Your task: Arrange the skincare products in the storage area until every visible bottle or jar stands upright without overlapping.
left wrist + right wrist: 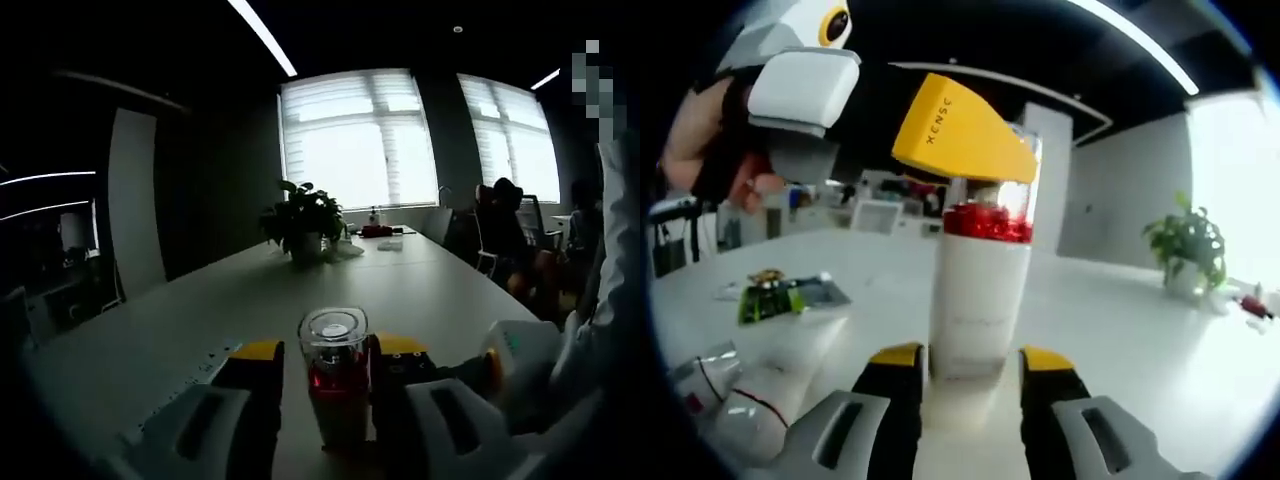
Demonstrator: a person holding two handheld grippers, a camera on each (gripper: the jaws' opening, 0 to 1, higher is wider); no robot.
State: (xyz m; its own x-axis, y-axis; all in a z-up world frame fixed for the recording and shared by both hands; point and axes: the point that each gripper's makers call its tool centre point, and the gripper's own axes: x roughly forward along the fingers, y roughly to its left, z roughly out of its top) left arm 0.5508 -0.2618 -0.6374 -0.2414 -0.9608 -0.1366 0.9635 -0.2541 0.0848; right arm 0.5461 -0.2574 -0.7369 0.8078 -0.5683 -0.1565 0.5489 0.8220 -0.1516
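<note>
While the left gripper view looks down a long white table [200, 300], the left gripper [333, 362] has its yellow-tipped jaws clamped on an upright white bottle [335, 395] with a clear cap and a red band. A potted plant [303, 225] sits farther back by the windows. Over in the right gripper view, the right gripper [971, 362] sits with jaws spread either side of the same bottle's base, looks like not squeezing it. Two more bottles [750, 400] lie tipped over at lower left, near a green packet [780, 295].
</note>
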